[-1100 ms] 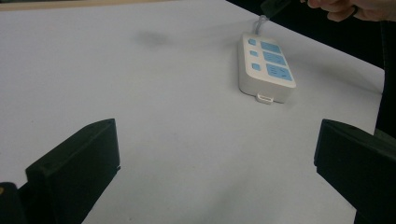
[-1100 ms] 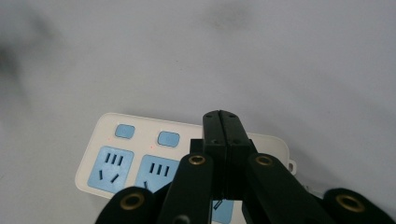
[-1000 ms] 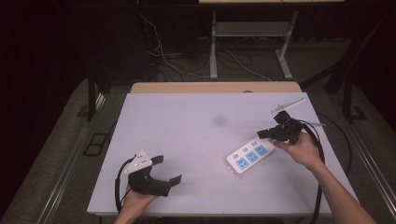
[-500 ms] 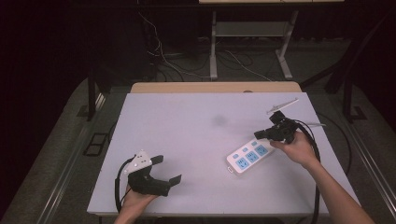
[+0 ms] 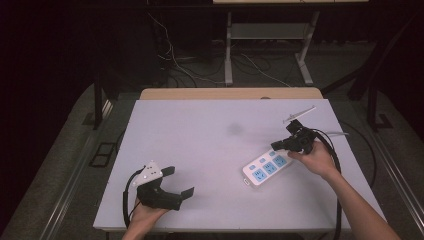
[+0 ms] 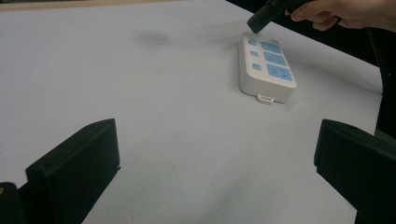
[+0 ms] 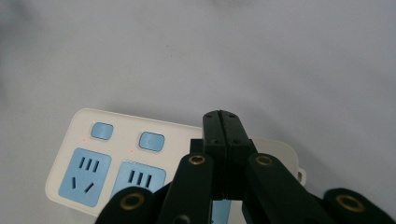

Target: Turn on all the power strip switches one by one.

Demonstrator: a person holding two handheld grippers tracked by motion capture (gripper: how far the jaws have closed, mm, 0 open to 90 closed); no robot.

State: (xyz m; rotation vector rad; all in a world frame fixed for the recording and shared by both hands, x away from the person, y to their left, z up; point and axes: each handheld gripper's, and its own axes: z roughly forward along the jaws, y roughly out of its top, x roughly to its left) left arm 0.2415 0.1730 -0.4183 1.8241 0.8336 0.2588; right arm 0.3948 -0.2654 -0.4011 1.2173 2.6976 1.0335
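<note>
We have edged our right tool (image 5: pixel 280 145), jaws pressed together and holding nothing, closer over the switch end of the power strip (image 5: pixel 266 167), which lies flat on the surface (image 5: pixel 200 145) toward its right side. We judge a switch press comes next. Our left tool (image 5: pixel 180 182) rests wide open, well apart.

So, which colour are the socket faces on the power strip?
Light blue, on a white power strip; the right gripper view shows it best.
</note>
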